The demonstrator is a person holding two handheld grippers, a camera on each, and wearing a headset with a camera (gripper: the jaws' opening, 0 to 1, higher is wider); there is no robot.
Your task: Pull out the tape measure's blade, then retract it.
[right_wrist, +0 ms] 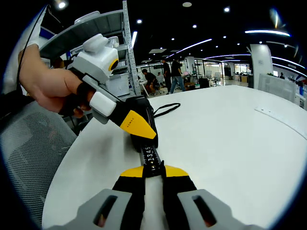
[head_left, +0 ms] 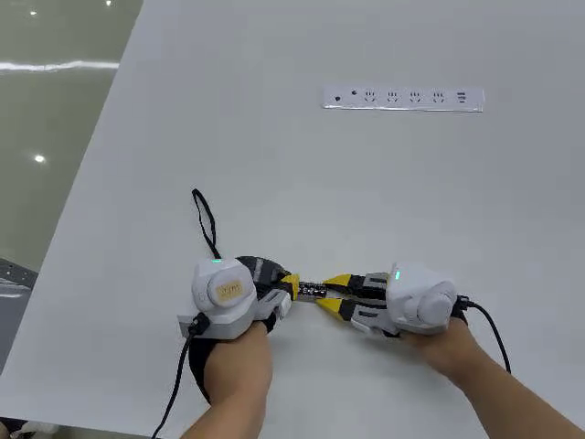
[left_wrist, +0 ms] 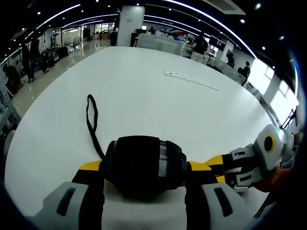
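White table (head_left: 274, 146), power strip (head_left: 402, 98) on it; glossy floor (head_left: 46, 110); open office, ceiling light strips (right_wrist: 266, 32)

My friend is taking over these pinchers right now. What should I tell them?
Left gripper: shut on the tape measure, near the table's front edge.
Right gripper: shut on the blade.
Done: blade pulled out a short way, first numbers showing.
Left: probably pull it out further, then retract it.

Left gripper (head_left: 285, 288) clamped on tape measure (head_left: 259, 271), right gripper (head_left: 335, 294) seemingly pinching short blade (head_left: 312, 291)
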